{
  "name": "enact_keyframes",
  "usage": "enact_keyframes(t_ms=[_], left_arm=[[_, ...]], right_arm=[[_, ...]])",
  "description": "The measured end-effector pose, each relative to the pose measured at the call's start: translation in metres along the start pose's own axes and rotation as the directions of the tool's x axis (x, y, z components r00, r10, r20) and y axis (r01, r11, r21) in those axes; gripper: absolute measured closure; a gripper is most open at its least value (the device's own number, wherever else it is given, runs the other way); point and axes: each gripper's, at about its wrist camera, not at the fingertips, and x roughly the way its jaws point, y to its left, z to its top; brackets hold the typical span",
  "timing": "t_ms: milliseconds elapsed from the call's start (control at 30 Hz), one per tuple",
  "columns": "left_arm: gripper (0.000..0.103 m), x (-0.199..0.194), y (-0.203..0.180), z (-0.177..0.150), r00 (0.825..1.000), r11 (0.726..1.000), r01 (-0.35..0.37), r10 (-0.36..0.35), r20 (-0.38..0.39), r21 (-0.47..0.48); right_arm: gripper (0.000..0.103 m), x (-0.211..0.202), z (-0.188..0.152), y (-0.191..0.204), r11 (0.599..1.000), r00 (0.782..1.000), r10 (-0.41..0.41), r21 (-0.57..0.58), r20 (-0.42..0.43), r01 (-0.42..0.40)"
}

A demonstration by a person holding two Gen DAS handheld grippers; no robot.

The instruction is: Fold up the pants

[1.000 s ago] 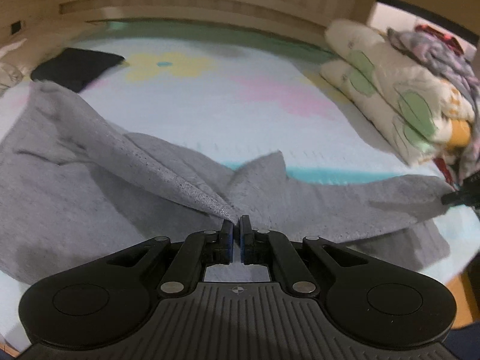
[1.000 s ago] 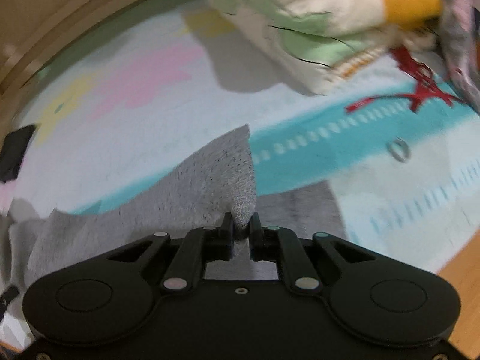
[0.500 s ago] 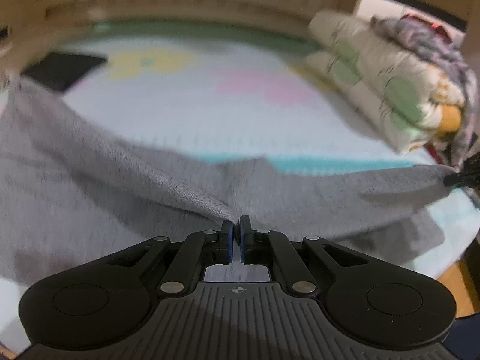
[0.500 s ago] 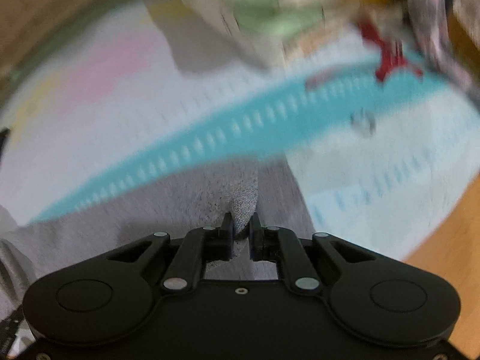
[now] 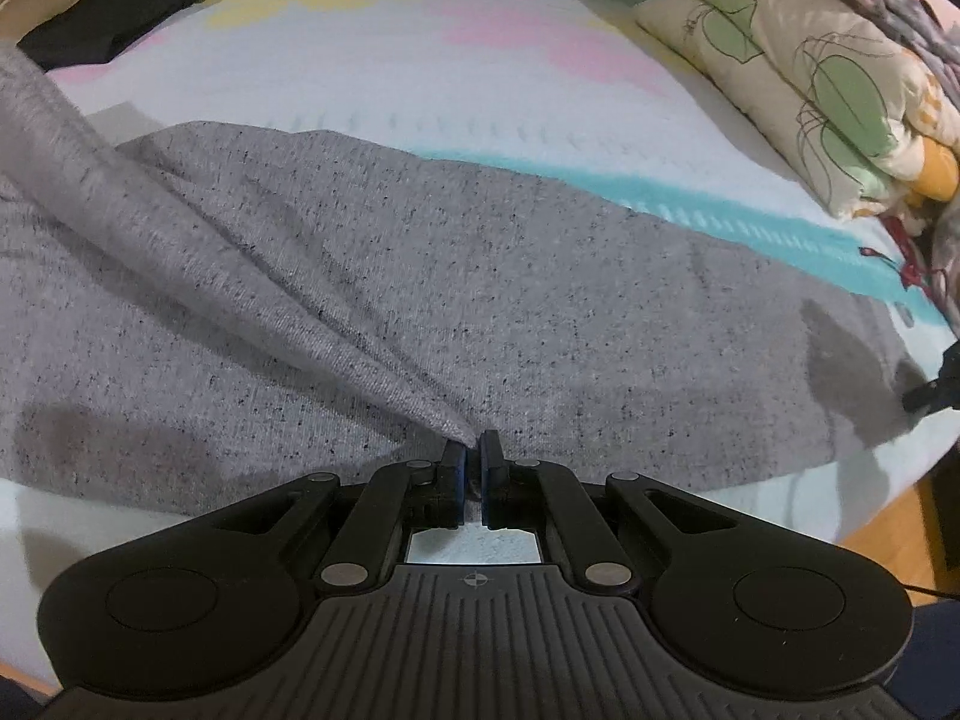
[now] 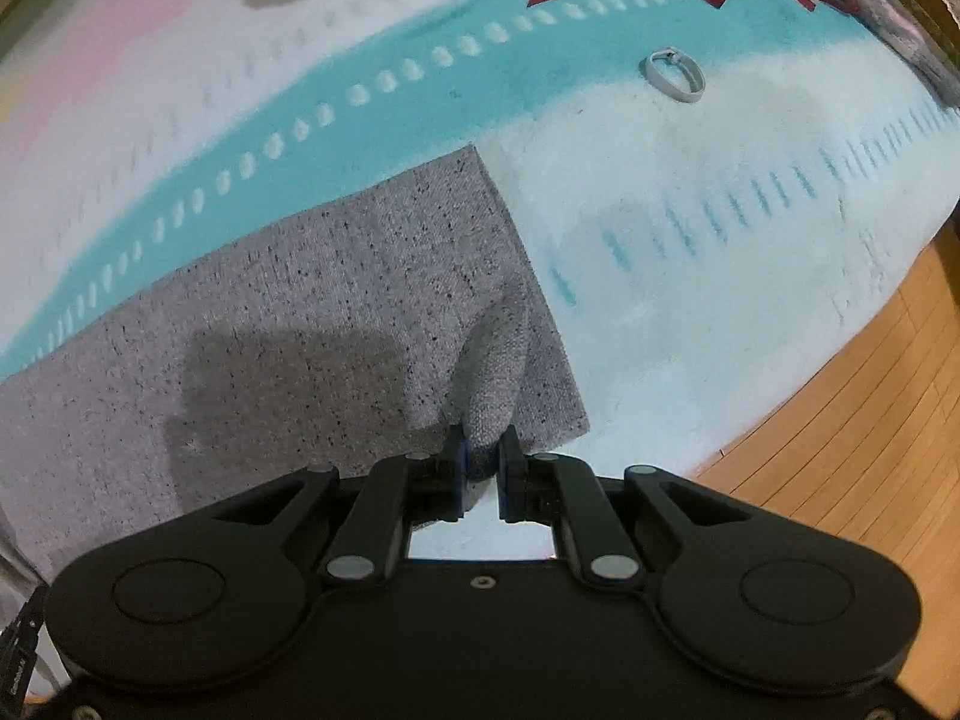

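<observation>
Both my left gripper [image 5: 473,461] and right gripper [image 6: 481,461] pinch the pants [image 5: 480,300]; I should lower them together so the edges align ahead.

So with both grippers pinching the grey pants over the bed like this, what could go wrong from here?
The left gripper holds only a thin tip of the grey pants, so the fabric could slip out under tension. A ridge of cloth running up from that pinch may set a crooked crease. The right gripper works close to the edge of the bed, above the wooden floor, so a released leg end could slide off.
</observation>
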Motion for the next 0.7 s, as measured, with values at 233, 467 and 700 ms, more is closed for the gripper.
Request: enact_keyframes(t_ms=[233, 467, 700], left_arm=[[0.094, -0.001, -0.013, -0.012, 0.998, 0.995, -0.055, 0.053, 0.017, 0.089], [0.07, -0.023, -0.025, -0.02, 0.998, 0.982, -0.058, 0.053, 0.035, 0.179], [0.07, -0.052, -0.028, -0.008, 0.998, 0.947, -0.032, 0.016, 0.053, 0.32]], right_arm=[[0.089, -0.008, -0.004, 0.009, 0.999, 0.998, -0.032, -0.022, 0.053, 0.033], [0.039, -0.012, 0.003, 0.002, 0.984, 0.983, -0.172, 0.045, 0.063, 0.17], [0.039, -0.046, 0.003, 0.032, 0.99, 0.957, -0.143, 0.041, 0.252, 0.137]])
